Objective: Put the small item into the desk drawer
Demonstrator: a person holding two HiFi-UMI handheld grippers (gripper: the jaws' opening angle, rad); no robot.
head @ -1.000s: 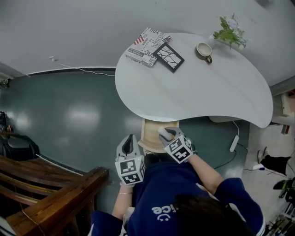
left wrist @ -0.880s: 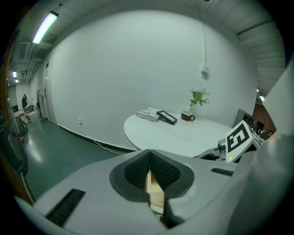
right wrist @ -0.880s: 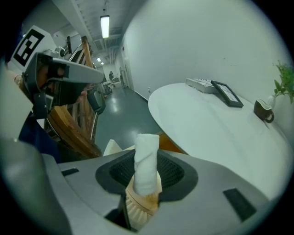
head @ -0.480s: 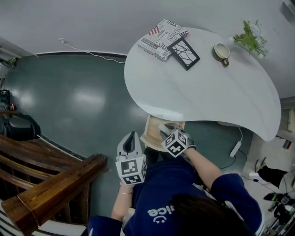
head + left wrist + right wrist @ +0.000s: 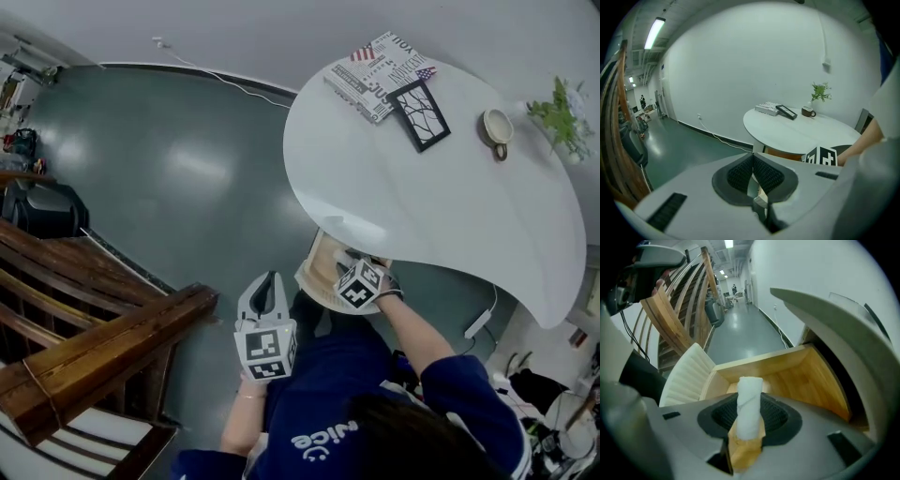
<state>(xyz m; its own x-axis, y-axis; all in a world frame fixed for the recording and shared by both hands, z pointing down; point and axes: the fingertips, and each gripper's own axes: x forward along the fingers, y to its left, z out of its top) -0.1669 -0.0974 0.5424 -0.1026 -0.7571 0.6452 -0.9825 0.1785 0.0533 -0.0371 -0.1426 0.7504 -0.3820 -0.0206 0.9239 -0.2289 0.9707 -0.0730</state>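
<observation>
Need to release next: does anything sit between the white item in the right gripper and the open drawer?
Nothing visible does. The right gripper is shut on the white item just above the open drawer, and only bare wood shows beneath it.

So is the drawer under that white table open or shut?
Open: the drawer juts out from under the table, its wooden inside showing.
</observation>
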